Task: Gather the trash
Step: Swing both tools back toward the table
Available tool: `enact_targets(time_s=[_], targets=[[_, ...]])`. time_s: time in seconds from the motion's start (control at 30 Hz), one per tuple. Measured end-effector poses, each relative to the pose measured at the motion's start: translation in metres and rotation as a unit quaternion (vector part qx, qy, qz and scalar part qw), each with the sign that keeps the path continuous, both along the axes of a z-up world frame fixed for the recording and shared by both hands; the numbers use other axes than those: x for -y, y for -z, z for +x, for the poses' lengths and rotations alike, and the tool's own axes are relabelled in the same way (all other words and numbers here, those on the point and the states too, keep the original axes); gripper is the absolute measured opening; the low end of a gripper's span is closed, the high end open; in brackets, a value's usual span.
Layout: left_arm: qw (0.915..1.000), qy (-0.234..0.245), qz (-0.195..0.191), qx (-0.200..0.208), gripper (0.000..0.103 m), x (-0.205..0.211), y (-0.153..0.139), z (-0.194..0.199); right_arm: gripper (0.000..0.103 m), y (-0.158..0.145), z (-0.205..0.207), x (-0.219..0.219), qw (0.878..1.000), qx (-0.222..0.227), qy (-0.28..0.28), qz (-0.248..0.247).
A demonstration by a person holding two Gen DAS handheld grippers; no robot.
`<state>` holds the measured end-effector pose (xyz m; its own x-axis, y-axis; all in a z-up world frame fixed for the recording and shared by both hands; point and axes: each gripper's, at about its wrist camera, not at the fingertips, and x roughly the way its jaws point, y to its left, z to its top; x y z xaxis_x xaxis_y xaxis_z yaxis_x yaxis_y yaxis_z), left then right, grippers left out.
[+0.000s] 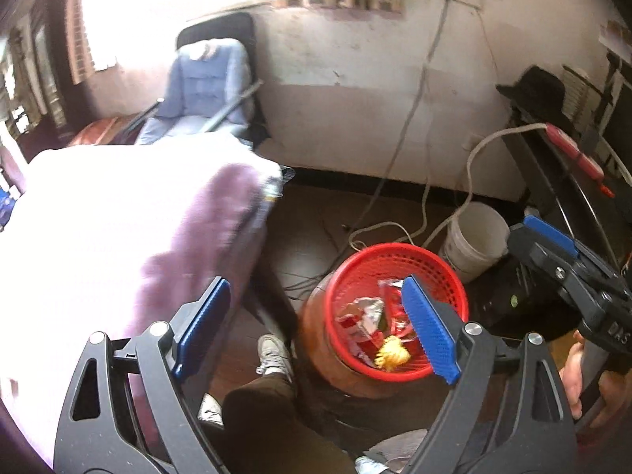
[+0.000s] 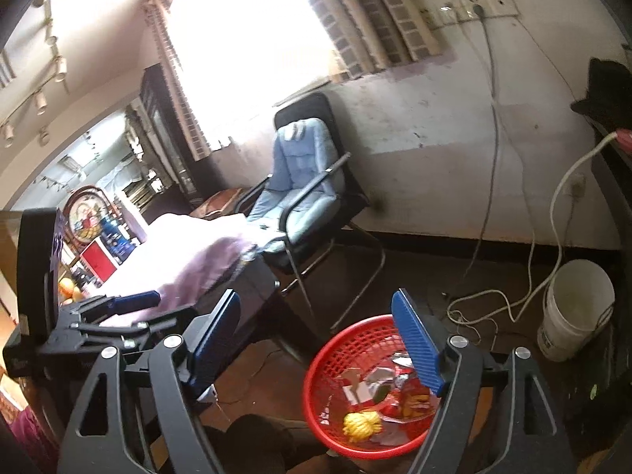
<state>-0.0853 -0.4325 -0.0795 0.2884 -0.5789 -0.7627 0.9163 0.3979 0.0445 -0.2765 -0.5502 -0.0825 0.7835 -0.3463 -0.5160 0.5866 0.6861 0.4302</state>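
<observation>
My left gripper hung wide open, holding nothing; my right gripper was spread the same, also bare. Red basket sat on the floor below both, right of the table. Inside lay wrappers and a yellow wad, maybe crumpled paper. White bucket stood far right, near the wall.

A dark floor is carrying 1 white bucket, loose cables and a chair; a table is wearing a pale cloth.
</observation>
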Motion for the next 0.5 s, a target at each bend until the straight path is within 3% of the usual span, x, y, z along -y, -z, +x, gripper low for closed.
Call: enact_targets(time_s=[0.23, 0.5], targets=[[0.9973, -0.058, -0.036, 0.027, 0.088, -0.048, -0.037, 0.031, 0.083, -0.027, 0.014, -0.034, 0.999, 0.004, -0.032, -0.032], [0.987, -0.131, -0.071, 0.06, 0.092, -0.124, -0.072, 0.071, 0.089, -0.051, 0.038, -0.078, 0.995, 0.0, -0.078, -0.055]])
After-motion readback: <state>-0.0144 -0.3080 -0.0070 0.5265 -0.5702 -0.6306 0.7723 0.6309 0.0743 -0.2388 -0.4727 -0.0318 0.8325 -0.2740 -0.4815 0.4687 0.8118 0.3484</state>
